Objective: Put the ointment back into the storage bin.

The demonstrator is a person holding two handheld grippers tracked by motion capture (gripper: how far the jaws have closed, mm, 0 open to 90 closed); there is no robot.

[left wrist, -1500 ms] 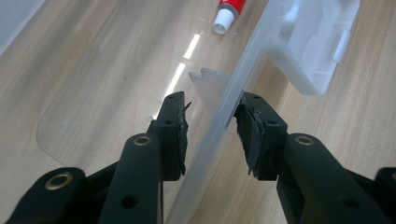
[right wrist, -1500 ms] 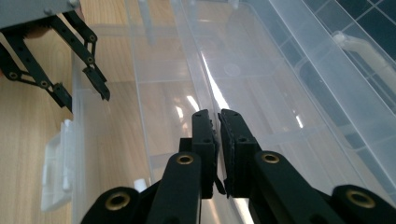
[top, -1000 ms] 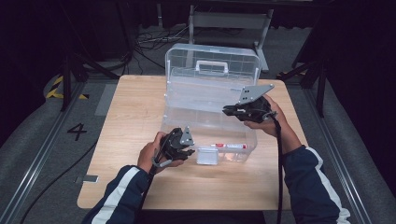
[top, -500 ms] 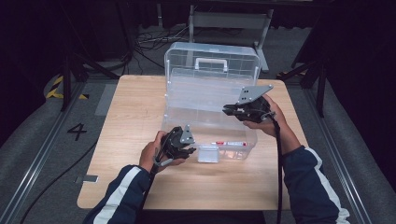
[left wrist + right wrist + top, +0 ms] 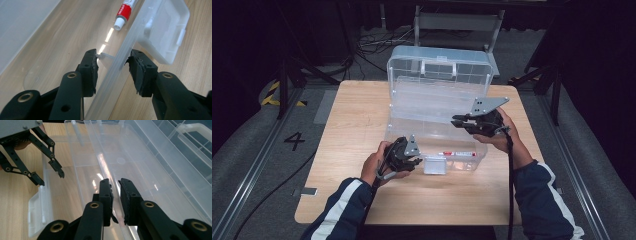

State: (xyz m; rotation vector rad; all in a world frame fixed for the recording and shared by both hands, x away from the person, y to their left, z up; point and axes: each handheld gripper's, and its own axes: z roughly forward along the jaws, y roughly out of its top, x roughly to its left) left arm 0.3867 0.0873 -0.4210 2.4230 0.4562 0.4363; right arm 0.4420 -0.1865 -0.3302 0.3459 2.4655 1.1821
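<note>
Your left tongs (image 5: 112,66) stand released astride the front wall of the clear plastic storage box (image 5: 412,132), one jaw inside and one outside, just beside the translucent front latch flap (image 5: 165,32); the box sits in the middle of the wooden bench (image 5: 347,130) with its lid (image 5: 439,70) tilted up at the back. Your right tongs (image 5: 115,195) are nearly clenched on the thin edge of a clear inner tray (image 5: 140,167) over the box, but the gap between the jaws is narrow and the plastic is see-through, so I cannot tell if they really grasp it. To do this step well, I think you should first clench the left tongs on the wall to keep the box steady, then move the tray with the right hand slowly and level, because thin clear plastic slips easily from the pads. Keep the left jaws away from the latch flap, so it does not snap. The small white tube with a red band (image 5: 123,12) lies on the box floor; its far end is cut off in the left gripper view. The reflections hide where the tray ends and where the box wall begins.
</note>
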